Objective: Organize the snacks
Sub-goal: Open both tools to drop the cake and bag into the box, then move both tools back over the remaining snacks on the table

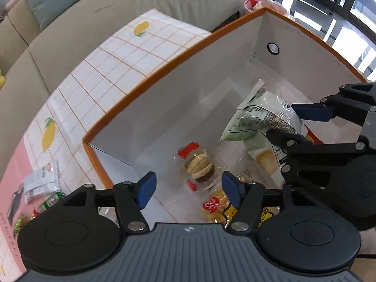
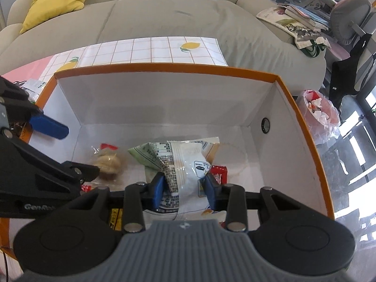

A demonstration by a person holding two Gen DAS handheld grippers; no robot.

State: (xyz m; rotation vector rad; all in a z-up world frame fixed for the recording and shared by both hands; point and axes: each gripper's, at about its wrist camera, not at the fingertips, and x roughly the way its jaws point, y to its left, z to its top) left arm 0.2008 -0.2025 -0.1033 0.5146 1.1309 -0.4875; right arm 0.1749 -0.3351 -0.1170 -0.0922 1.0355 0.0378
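An orange-rimmed white box (image 1: 150,82) (image 2: 164,67) holds snacks. My right gripper (image 2: 184,186) is shut on a white and green snack bag (image 2: 185,162) and holds it inside the box; it also shows in the left wrist view (image 1: 296,122) with the bag (image 1: 256,115). My left gripper (image 1: 186,189) is open and empty over the box's near left part, above a clear pack of round biscuits (image 1: 199,164) (image 2: 108,162). A yellow snack pack (image 1: 217,208) lies on the box floor.
More snack packs (image 1: 42,188) lie on the lemon-print tablecloth (image 1: 112,70) left of the box. A grey sofa (image 2: 176,18) stands behind. A pink-bagged bin (image 2: 320,115) stands right of the box.
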